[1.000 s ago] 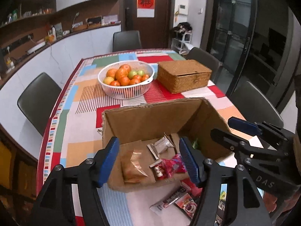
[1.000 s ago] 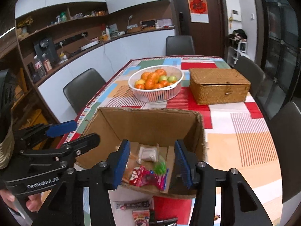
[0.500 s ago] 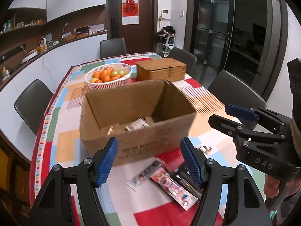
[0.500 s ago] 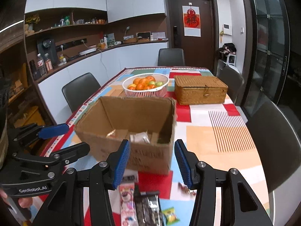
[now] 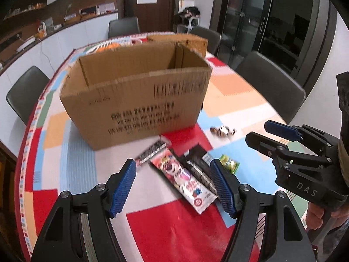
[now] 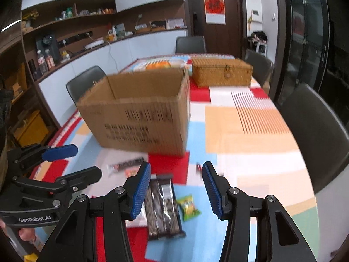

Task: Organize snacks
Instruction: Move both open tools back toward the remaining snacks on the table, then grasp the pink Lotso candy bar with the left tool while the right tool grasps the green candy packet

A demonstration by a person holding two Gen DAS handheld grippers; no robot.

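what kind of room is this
Most likely a home dining room with a kitchen counter: a table under a patchwork cloth, dark chairs around it, and wall shelves of bottles and jars.

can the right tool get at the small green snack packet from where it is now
Probably yes. The green packet lies flat on the tablecloth, just ahead of the open right tool, beside the dark wrapper, with nothing over it.

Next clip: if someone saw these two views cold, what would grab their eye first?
Probably the big open cardboard box mid-table, printed side toward the cameras. Next, the loose snack packets in front of it: a pink-and-white wrapper beside a black packet. Both grippers, left and right, are open and empty above them.
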